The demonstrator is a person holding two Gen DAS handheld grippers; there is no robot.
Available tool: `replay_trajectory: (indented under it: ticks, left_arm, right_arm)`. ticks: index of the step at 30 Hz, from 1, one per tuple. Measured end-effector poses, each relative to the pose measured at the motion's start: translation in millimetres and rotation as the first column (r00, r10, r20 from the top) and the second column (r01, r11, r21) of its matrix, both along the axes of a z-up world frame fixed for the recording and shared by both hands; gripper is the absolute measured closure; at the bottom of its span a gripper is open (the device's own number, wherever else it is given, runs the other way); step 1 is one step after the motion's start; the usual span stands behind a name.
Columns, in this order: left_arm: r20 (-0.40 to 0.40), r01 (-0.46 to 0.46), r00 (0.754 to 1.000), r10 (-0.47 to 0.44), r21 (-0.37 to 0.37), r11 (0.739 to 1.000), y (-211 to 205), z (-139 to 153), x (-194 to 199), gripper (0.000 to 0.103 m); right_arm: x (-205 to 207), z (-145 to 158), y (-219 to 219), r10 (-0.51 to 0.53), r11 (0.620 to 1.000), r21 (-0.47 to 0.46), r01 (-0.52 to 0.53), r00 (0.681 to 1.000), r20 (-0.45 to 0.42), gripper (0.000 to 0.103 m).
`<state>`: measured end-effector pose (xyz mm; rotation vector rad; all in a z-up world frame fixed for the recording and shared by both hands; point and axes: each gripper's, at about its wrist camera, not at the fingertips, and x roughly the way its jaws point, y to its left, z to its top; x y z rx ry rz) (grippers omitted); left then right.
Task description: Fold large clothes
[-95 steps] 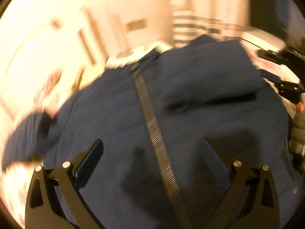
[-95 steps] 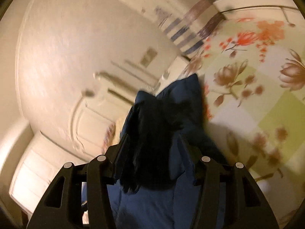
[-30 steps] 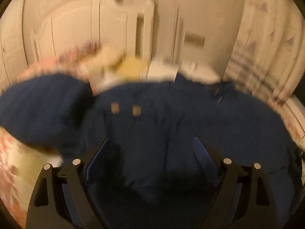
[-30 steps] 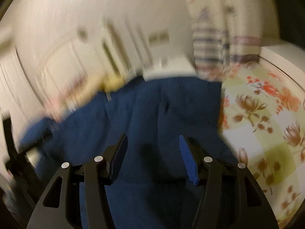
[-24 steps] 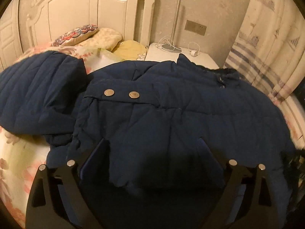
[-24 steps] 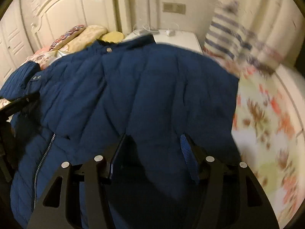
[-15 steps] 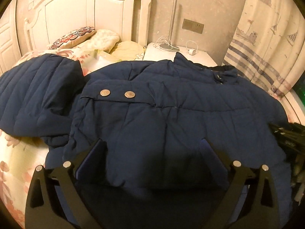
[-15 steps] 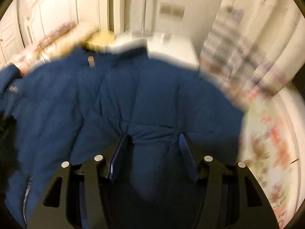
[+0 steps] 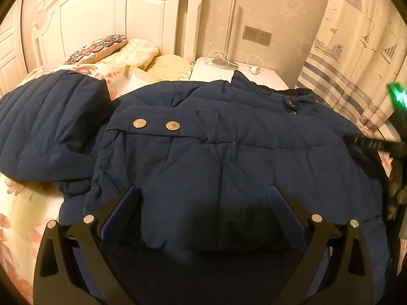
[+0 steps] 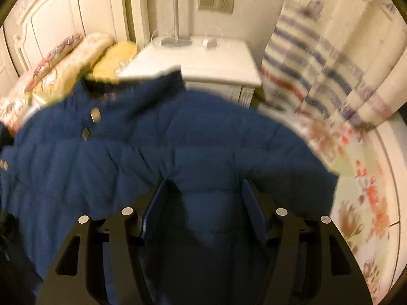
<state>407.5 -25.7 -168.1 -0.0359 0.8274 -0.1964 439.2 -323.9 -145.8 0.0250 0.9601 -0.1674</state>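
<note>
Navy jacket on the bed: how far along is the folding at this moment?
Done: the navy jacket lies spread on the floral bedspread, one padded panel with two snaps folded across its body. In hand: the left gripper is wide open above that fold, holding nothing; the right gripper has a bunched ridge of jacket between its fingers. Left: the bulky section beside the pillows is still unfolded, with no compact bundle yet.

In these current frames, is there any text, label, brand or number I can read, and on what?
None is legible.
Small notice on the white wooden headboard: too small to read.
Two round metal snaps on the navy quilted jacket: any embossing is unreadable.
Curtain with sailing-ship print: pictures only.
</note>
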Motion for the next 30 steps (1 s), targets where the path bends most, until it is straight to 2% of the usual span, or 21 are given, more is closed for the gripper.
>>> replay_trajectory:
  ticks: [1, 2, 3, 4, 5, 6, 9, 12, 13, 14, 16, 17, 18, 20, 21, 23, 25, 27, 28, 29, 30]
  left_arm:
    - [-0.003, -0.001, 1.000, 0.001, 0.001, 1.000, 0.0, -0.4, 0.6, 0.002]
    - [-0.001, 0.000, 1.000, 0.000, 0.001, 1.000, -0.3, -0.4, -0.2, 0.002]
    - [0.002, 0.001, 1.000, -0.001, -0.001, 1.000, 0.3, 0.1, -0.7, 0.002]
    - [0.003, 0.002, 1.000, -0.002, -0.006, 1.000, 1.4, 0.2, -0.3, 0.002]
    - [0.001, 0.002, 1.000, -0.002, -0.010, 1.000, 0.9, 0.0, -0.4, 0.002]
    - [0.000, 0.002, 1.000, -0.002, -0.015, 1.000, 1.7, -0.5, 0.6, 0.002]
    - [0.000, 0.002, 1.000, -0.002, -0.015, 1.000, 1.9, -1.4, 1.6, 0.002]
    - [0.004, 0.002, 1.000, -0.002, -0.020, 1.000, 2.7, -0.9, 1.0, 0.002]
    - [0.006, 0.002, 1.000, -0.002, -0.025, 1.000, 3.6, -1.2, 1.0, 0.002]
    - [0.008, 0.001, 1.000, -0.001, -0.032, 0.999, 4.9, -1.4, 0.9, 0.002]
    - [0.012, -0.006, 1.000, 0.006, -0.059, 0.998, 10.0, -1.4, 1.1, 0.002]
    - [0.013, -0.008, 1.000, 0.009, -0.070, 0.998, 11.8, -0.8, 0.8, 0.002]
    - [0.018, -0.013, 1.000, 0.015, -0.093, 0.996, 16.1, 0.3, 0.3, 0.002]
    - [0.046, -0.041, 0.998, 0.049, -0.157, 0.987, 29.0, 6.4, -3.3, 0.003]
    - [0.066, -0.068, 0.994, 0.084, -0.216, 0.974, 42.1, 11.0, -5.4, 0.003]
    - [0.072, -0.123, 0.986, 0.152, -0.307, 0.944, 65.4, 15.2, -6.0, 0.003]
    - [0.046, -0.230, 0.961, 0.273, -0.417, 0.879, 102.0, 14.9, -8.1, 0.004]
    - [0.014, -0.332, 0.920, 0.391, -0.501, 0.799, 138.4, 14.6, -15.2, 0.008]
    - [0.010, -0.382, 0.888, 0.459, -0.539, 0.751, 158.8, 16.1, -22.2, 0.008]
    - [0.007, -0.420, 0.860, 0.511, -0.560, 0.715, 174.1, 18.5, -27.6, 0.008]
    - [0.002, -0.461, 0.816, 0.577, -0.601, 0.654, 199.5, 23.1, -35.4, 0.008]
  right_arm:
    - [-3.7, 10.3, -3.7, -0.021, 1.000, 0.002, 0.021, 0.996, 0.086, 0.037]
    - [-6.5, 11.6, -8.0, -0.041, 0.999, -0.011, 0.042, 0.991, 0.131, 0.017]
    - [-4.0, 5.1, -13.6, -0.070, 0.996, -0.038, 0.075, 0.990, 0.121, 0.015]
    - [1.3, -6.5, -20.3, -0.092, 0.994, -0.044, 0.095, 0.994, 0.064, 0.015]
    - [7.8, -25.2, -29.1, -0.101, 0.995, 0.003, 0.101, 0.994, -0.034, 0.014]
    - [4.9, -25.4, -34.6, -0.106, 0.994, 0.039, 0.107, 0.994, -0.016, 0.015]
    - [-7.4, -10.2, -24.2, -0.122, 0.992, 0.009, 0.122, 0.992, 0.005, 0.017]
    - [-36.9, 13.2, 11.6, -0.022, 1.000, 0.006, 0.022, 0.989, 0.148, 0.017]
    - [-48.9, 14.1, 36.9, 0.073, 0.997, 0.001, -0.074, 0.985, 0.158, 0.016]
    - [-53.5, 8.2, 55.1, 0.150, 0.989, -0.012, -0.149, 0.980, 0.132, 0.013]
    - [-59.2, -15.0, 91.3, 0.293, 0.955, -0.048, -0.292, 0.956, 0.026, 0.013]
    - [-62.6, -25.3, 105.0, 0.321, 0.943, -0.089, -0.320, 0.947, -0.005, 0.013]
    - [-66.9, -25.3, 107.9, 0.319, 0.941, -0.128, -0.313, 0.948, 0.025, 0.013]
    - [-72.6, -17.0, 105.5, 0.280, 0.955, -0.106, -0.277, 0.960, 0.016, 0.014]
    - [-76.7, -11.9, 104.2, 0.256, 0.963, -0.100, -0.251, 0.966, 0.038, 0.014]
    - [-99.5, 4.0, 111.0, 0.261, 0.965, -0.073, -0.253, 0.957, 0.124, 0.013]
    - [-114.2, 0.0, 123.0, 0.286, 0.957, -0.085, -0.277, 0.949, 0.135, 0.012]
    - [-116.4, -18.1, 125.9, 0.300, 0.951, -0.112, -0.288, 0.948, 0.108, 0.012]
    - [-114.4, -24.3, 125.9, 0.288, 0.954, -0.114, -0.279, 0.954, 0.080, 0.012]
    - [-115.5, -20.3, 121.9, 0.271, 0.960, -0.101, -0.261, 0.957, 0.106, 0.012]
    - [-114.6, -17.9, 116.3, 0.238, 0.970, -0.093, -0.226, 0.962, 0.136, 0.012]
